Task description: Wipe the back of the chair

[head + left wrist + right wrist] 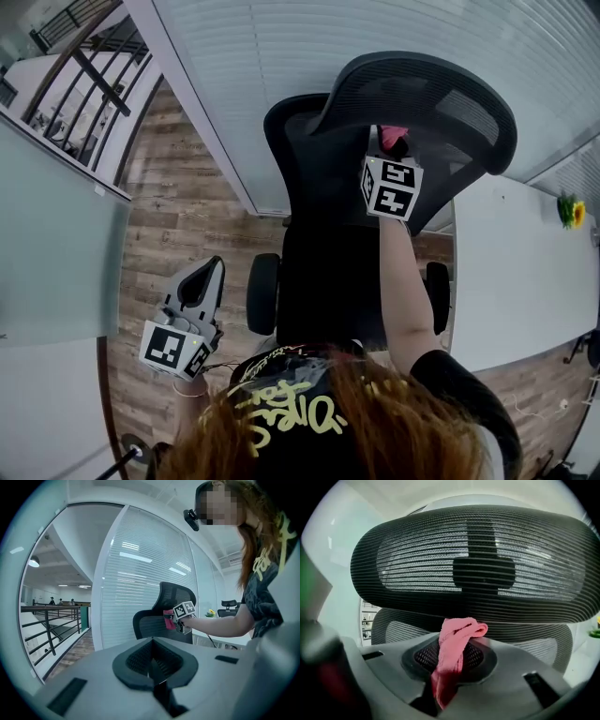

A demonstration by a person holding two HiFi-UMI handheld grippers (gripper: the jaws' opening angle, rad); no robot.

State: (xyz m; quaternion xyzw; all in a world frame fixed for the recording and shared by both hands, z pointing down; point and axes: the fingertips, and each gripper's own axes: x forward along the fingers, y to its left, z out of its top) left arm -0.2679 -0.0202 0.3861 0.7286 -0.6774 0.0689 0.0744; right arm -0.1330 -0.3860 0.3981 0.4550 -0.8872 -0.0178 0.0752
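A black mesh office chair [319, 187] stands in front of me, its curved headrest [422, 94] uppermost. My right gripper [392, 148] is shut on a pink cloth [454, 653], held just under the headrest [478, 564] against the upper chair back [398, 631]. The cloth [394, 138] shows as a pink tip above the marker cube. In the left gripper view the chair [164, 616] and pink cloth [168, 619] appear further off. My left gripper [199, 284] hangs low at the left over the floor, jaws shut with nothing in them.
A white slatted partition [281, 56] runs behind the chair. A white table [516, 272] lies to the right, with a small plant [570, 211] at its far end. Wood flooring [169, 216] spreads on the left, with a railing [51, 625] beyond.
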